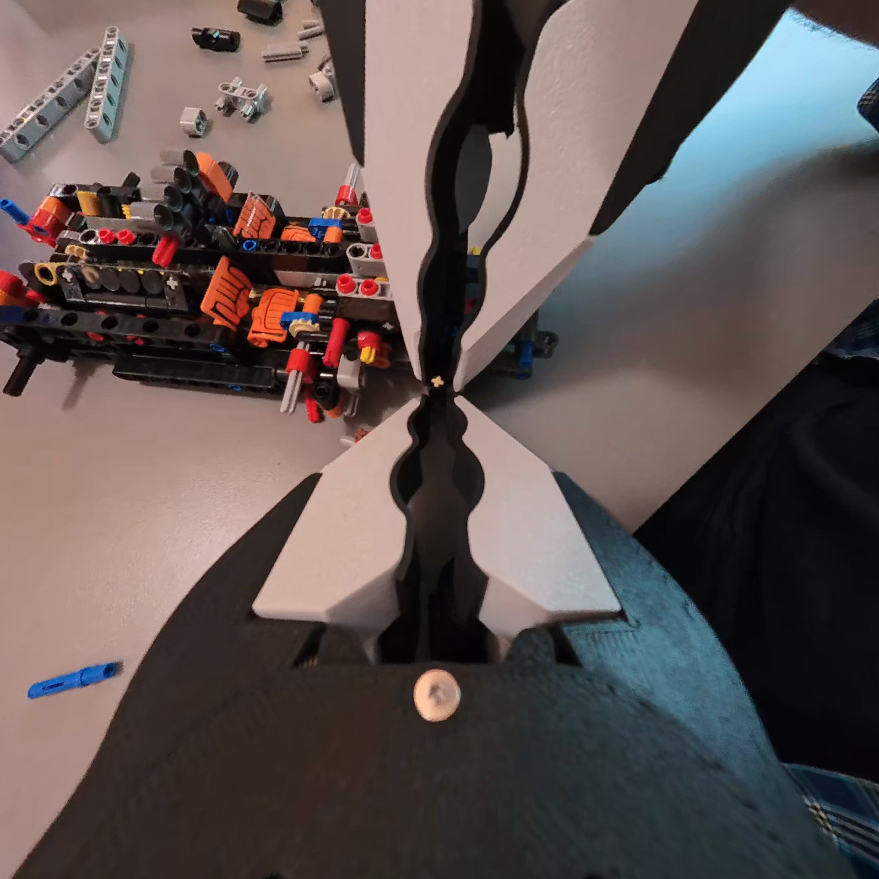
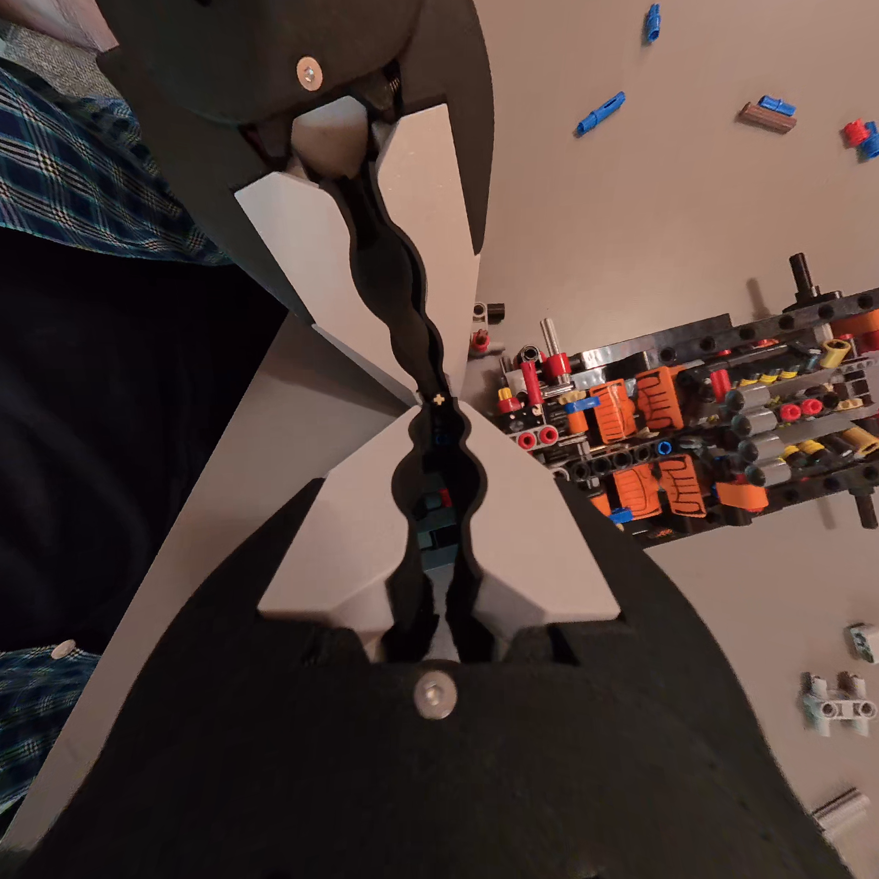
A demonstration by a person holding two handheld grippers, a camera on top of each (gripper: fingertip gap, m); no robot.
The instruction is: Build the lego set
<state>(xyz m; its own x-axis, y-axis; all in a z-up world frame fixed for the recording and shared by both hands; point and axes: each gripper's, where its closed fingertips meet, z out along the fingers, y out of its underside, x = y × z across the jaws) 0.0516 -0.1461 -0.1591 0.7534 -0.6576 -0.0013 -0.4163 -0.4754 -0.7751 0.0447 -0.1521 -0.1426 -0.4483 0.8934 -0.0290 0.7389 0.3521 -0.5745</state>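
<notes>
My left gripper (image 1: 435,397) and right gripper (image 2: 437,411) meet tip to tip above the table's near edge, both with jaws closed. A tiny tan cross-shaped axle piece (image 1: 437,381) is pinched where the tips meet; it also shows in the right wrist view (image 2: 438,399). I cannot tell which gripper bears it more. The right gripper (image 1: 440,366) comes down from the top of the left wrist view. The left gripper (image 2: 435,387) comes from the top of the right wrist view. The black, orange and red lego model (image 1: 190,285) lies on the table beside the tips; it also shows in the right wrist view (image 2: 689,428).
Loose parts lie on the grey table (image 1: 142,523): a blue pin (image 1: 71,680), grey beams (image 1: 62,95), grey connectors (image 1: 242,97), more blue pins (image 2: 600,113) and a brown piece (image 2: 766,122). A person's plaid shirt (image 2: 71,166) and dark trousers (image 2: 119,428) are beyond the table edge. My left and right fingertips are right by each other. Both grippers' tips are roughly 15 cm from the blue pin (image 1: 71,680). Seen from the right wrist view (image 2: 602,110) as well.
</notes>
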